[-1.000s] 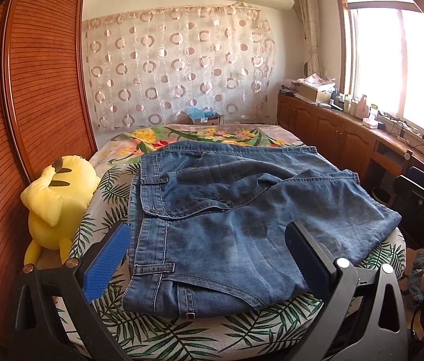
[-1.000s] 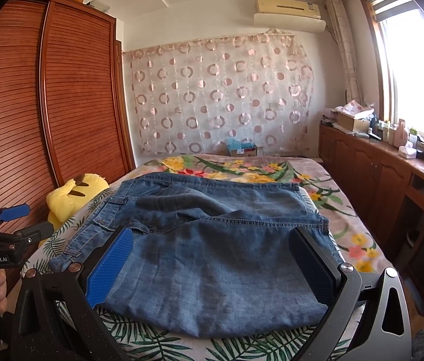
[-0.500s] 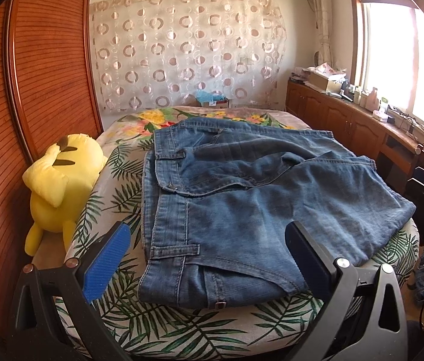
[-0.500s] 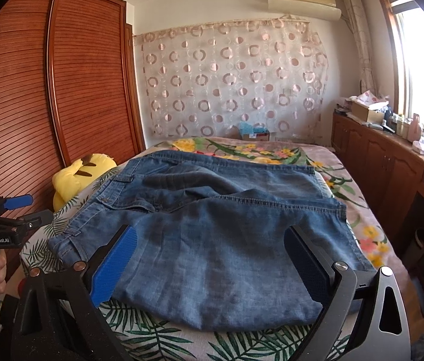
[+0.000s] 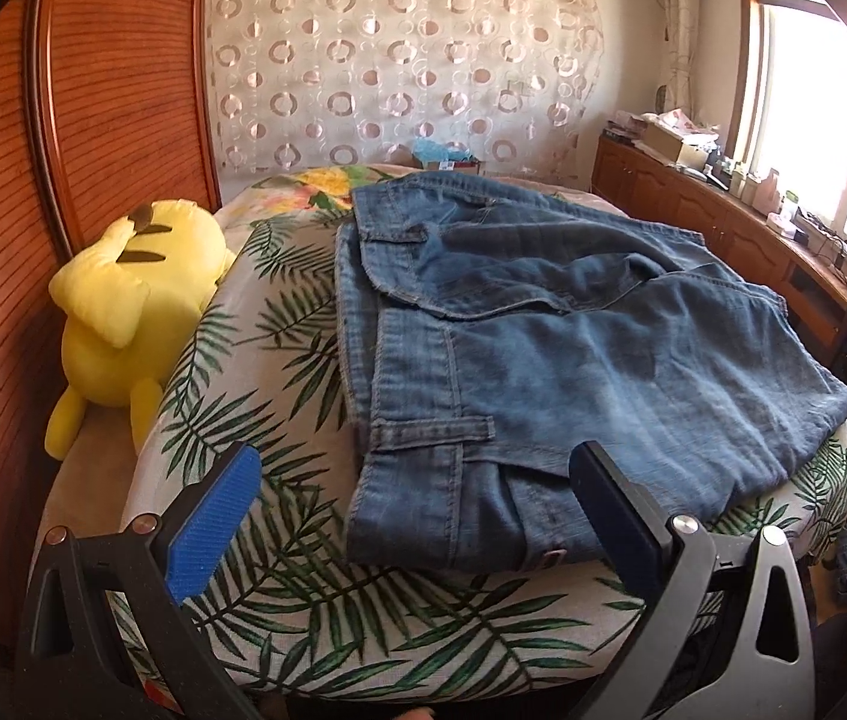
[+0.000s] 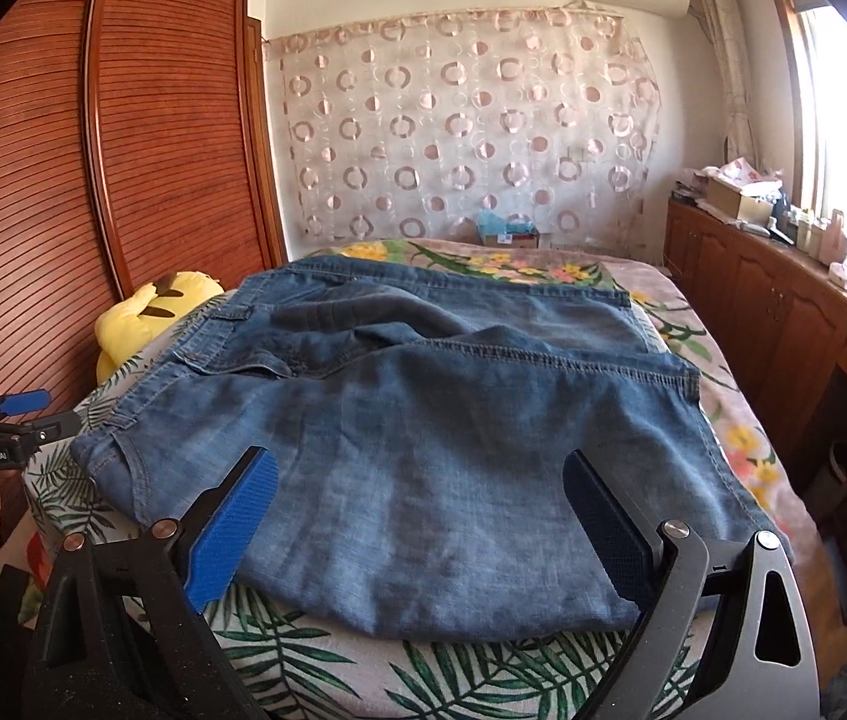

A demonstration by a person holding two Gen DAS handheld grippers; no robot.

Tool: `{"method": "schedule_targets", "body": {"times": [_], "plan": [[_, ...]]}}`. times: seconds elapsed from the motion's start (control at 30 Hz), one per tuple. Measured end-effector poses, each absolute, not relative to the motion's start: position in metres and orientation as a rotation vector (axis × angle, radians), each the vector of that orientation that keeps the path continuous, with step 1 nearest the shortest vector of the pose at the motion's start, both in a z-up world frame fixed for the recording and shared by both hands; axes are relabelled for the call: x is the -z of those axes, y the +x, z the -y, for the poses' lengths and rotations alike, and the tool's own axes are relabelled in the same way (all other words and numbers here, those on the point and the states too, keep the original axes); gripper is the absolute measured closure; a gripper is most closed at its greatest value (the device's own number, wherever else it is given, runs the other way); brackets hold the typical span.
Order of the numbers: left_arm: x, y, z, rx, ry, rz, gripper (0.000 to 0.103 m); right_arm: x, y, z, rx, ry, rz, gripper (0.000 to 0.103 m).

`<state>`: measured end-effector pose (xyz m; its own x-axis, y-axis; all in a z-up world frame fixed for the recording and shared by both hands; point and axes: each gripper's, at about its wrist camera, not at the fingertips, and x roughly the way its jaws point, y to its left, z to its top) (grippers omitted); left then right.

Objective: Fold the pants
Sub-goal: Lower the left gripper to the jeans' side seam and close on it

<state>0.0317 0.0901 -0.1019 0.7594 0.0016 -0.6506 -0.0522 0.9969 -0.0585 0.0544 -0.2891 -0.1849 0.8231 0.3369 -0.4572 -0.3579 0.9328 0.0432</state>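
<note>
1. The pants, blue denim and folded over on themselves, lie on the bed, whose cover is printed with green leaves and flowers.
2. A yellow plush toy sits at the bed's left edge against the slatted wooden wardrobe; a circle-patterned curtain hangs behind; wooden cabinets run under the bright window.
3. The left gripper hangs released above the waistband corner; the right gripper gapes over the near fold, gripping nothing.

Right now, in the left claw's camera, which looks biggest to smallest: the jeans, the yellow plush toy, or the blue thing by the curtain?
1. Jeans, largest by far.
2. Yellow plush toy.
3. Blue thing, smallest, though it lies farthest away, so its true size is unsure.
</note>
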Motion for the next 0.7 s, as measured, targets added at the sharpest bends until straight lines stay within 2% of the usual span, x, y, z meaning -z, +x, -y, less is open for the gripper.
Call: {"method": "schedule_targets", "body": {"times": [0.13,0.3,0.47,0.7], "plan": [[0.111,0.033,-0.103,-0.026,-0.105,-0.725,0.001,0.186,0.056,0.298,-0.343,-0.049,-0.495,0.006],[0.125,0.032,-0.11,-0.014,-0.12,-0.758,0.01,0.187,0.053,0.302,-0.314,-0.046,-0.515,0.006],[0.14,0.028,-0.114,0.021,-0.142,-0.792,0.025,0.187,0.049,0.307,-0.297,-0.053,-0.534,0.006],[0.15,0.032,-0.108,0.059,-0.14,-0.815,0.041,0.186,0.038,0.314,-0.262,-0.038,-0.56,0.006]]}}
